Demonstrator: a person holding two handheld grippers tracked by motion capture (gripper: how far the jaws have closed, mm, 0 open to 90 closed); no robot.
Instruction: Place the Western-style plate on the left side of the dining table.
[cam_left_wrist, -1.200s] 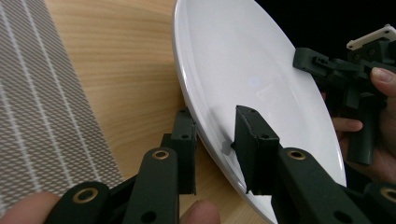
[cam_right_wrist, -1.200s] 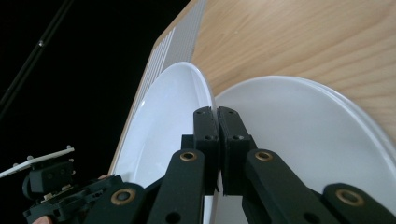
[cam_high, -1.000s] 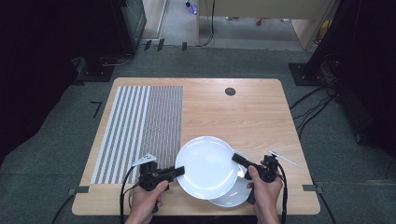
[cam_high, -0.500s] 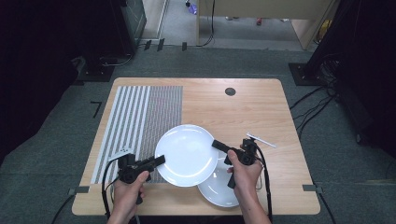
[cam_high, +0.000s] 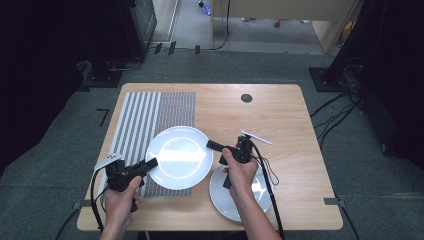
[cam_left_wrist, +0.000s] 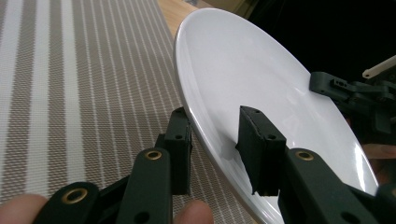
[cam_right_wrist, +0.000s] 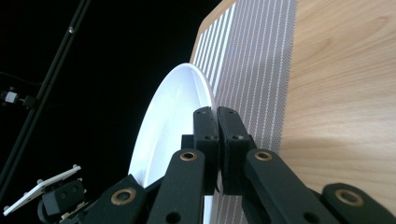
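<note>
The white plate (cam_high: 179, 157) sits over the striped placemat (cam_high: 150, 120), its right edge past the mat, above the wooden table (cam_high: 280, 115). Step in hand: setting it down there.

The right gripper (cam_high: 211, 145), at the plate's three o'clock, is clamped on the rim. The left gripper (cam_high: 153, 162), at eight o'clock, has just been opening; its jaws straddle the rim, apparently slack.

Next: lower flat, release, withdraw clear of the second plate (cam_high: 220, 195) at five o'clock.

Black claw (cam_left_wrist: 215, 140) arms w/ brass rivets, small screws; black cable; bare forearms, no sleeves
</note>
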